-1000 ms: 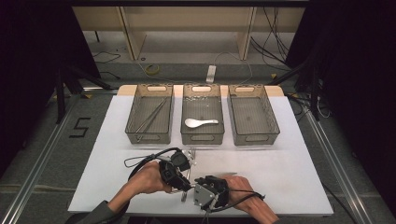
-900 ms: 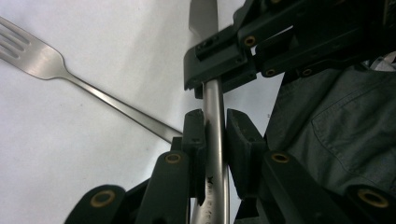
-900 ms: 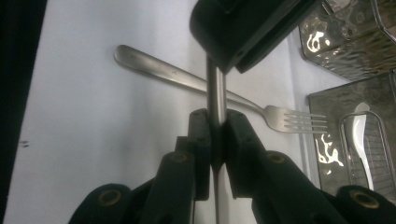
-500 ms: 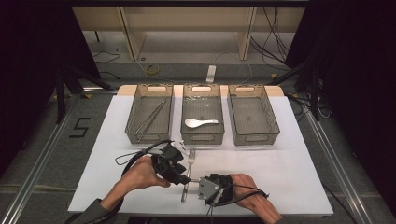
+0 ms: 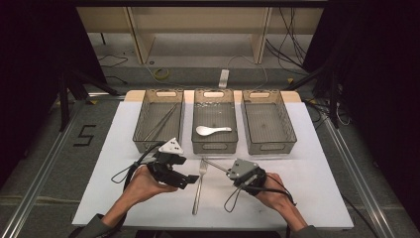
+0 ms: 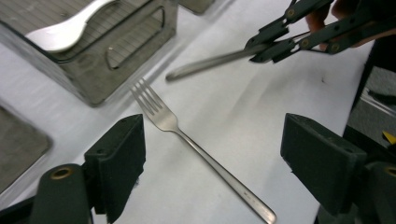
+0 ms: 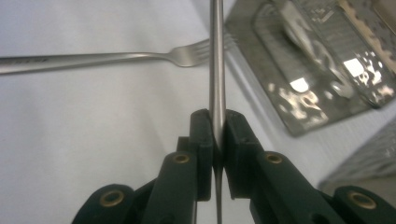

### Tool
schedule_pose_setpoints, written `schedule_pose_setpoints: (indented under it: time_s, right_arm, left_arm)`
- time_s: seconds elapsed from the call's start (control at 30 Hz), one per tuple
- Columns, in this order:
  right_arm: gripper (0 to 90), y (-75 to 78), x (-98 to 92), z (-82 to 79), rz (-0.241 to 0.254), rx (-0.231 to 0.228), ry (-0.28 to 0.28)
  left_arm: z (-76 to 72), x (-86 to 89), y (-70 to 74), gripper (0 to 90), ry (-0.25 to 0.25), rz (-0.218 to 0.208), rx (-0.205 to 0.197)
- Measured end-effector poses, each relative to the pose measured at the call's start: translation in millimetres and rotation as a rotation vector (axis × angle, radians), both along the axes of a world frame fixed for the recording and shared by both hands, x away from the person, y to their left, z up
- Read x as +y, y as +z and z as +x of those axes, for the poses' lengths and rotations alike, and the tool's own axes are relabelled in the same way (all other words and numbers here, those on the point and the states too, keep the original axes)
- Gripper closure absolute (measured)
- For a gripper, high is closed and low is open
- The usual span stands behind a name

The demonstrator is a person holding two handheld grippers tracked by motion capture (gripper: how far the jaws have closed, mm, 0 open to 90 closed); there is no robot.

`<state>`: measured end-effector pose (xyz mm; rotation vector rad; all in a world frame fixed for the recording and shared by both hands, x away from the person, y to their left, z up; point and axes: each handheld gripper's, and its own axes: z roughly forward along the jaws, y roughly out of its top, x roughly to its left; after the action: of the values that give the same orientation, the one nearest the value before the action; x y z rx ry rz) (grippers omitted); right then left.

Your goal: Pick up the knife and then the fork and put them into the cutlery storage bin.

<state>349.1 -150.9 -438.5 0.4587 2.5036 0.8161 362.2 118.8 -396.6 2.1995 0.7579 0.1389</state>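
Two pieces remain outside the bins: the fork (image 5: 198,184) flat on the counter (image 5: 317,188), and a slim metal utensil (image 5: 216,165) pinched in my right gripper (image 5: 229,172), lifted just left of it. My left gripper (image 6: 212,154) has just been opening, fingers (image 6: 116,158) spread, nothing between. Chopsticks (image 5: 161,122) and spoon (image 5: 212,130) already sit binned; right bin (image 5: 292,130) looks empty.
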Motion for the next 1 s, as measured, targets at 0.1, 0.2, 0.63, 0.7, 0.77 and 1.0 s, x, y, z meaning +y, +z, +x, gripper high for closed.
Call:
schedule_pose_setpoints:
  time_s: [0.1, 0.2, 0.63, 0.7, 0.77, 1.0]
  right_arm:
    - [83.6, 6.0, -9.4, 8.4, 0.050, 0.034, -0.058]
    - [83.6, 12.3, -18.4, 15.7, 0.101, 0.079, -0.106]
    - [83.7, 40.0, -53.0, 54.2, 0.273, 0.137, -0.263]
    - [83.7, 45.1, -57.5, 61.9, 0.284, 0.139, -0.287]
    - [83.7, 50.0, -62.0, 70.1, 0.298, 0.139, -0.316]
    - [83.7, 65.7, -74.8, 102.3, 0.335, 0.119, -0.421]
  left_arm:
    - [-1.3, 3.8, -1.3, 20.3, 0.018, -0.025, -0.015]
    - [-2.2, 7.3, -3.8, 20.2, 0.022, -0.025, -0.006]
    - [-4.7, 21.9, -11.8, 20.3, 0.055, -0.032, 0.014]
    - [-5.1, 23.2, -12.3, 20.4, 0.060, -0.036, 0.015]
    - [-5.2, 24.6, -12.6, 20.5, 0.062, -0.034, 0.013]
    - [-6.6, 29.7, -12.5, 20.5, 0.087, -0.062, -0.007]
